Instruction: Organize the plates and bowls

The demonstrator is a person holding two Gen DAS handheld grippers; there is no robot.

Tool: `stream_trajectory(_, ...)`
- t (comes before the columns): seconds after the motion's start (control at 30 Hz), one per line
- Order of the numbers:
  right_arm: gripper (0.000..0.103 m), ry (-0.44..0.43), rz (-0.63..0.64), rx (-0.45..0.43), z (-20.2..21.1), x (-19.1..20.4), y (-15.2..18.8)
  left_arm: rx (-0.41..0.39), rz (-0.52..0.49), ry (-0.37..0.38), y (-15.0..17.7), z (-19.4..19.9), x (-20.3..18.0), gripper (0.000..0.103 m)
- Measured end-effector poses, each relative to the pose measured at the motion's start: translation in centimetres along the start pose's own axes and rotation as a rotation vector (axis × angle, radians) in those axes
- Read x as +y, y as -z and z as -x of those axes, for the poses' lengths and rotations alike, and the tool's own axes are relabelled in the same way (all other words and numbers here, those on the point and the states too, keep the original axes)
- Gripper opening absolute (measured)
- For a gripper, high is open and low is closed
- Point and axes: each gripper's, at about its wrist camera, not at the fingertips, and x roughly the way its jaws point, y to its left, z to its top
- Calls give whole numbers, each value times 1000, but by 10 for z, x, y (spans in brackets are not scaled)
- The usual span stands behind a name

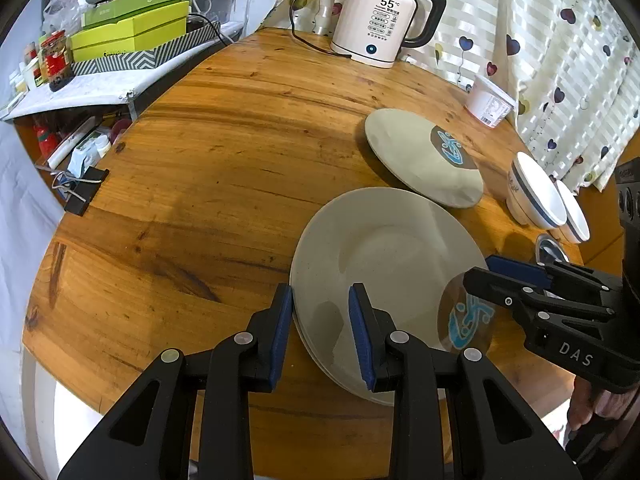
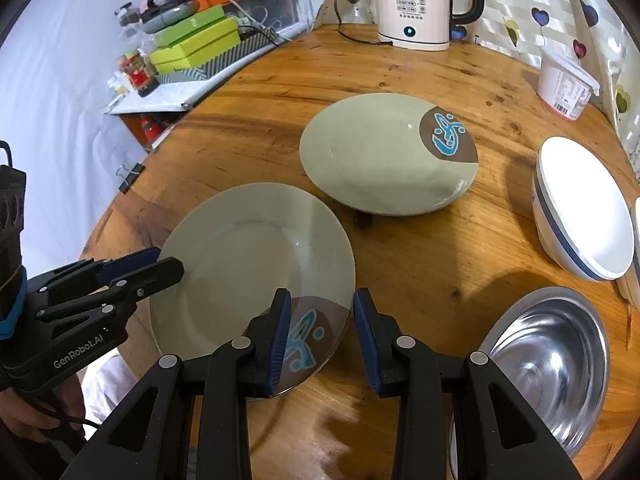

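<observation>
The round wooden counter (image 2: 400, 264) carries everything; the near plate (image 2: 248, 256) lies by its front edge, a second plate (image 2: 372, 160) behind it toward the middle, bowls (image 2: 584, 216) at the right edge; left tool (image 1: 320, 332) and right tool (image 2: 320, 336) each straddle the near plate's rim, whether clenched I cannot tell; judged step: lifting it, then stacking it on the second plate, kept level.

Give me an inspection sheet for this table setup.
Surface: round wooden table.
Job's things: near plate and far plate, both with a fish motif; white bowls; steel bowl.
Clutter: kettle, tub, binder clip.
Tools: left tool and right tool each straddle the near plate's rim; grip unclear.
Cables: kettle cord on the table.
Surroundings: curtain, shelf of boxes.
</observation>
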Motion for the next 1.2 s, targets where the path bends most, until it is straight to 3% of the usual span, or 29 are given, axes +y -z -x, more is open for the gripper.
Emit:
stream_trajectory(0.37,32,-8,-2,-9,-1,0,1,2,3,8,0,1,2,30)
stream_trajectory(0.77,35,-2,-45,-99,33,-15,-1,-28,-17,17,-11,13,0,30)
stream_trajectory(0.87,44,-4,-45,-122,41,-17,-1,-34,-32,21,-15,15,-4,30)
stream_trajectory(1.2,45,-32,-73,-137,51,-27,0,-42,-79,39,-27,15,-23,30)
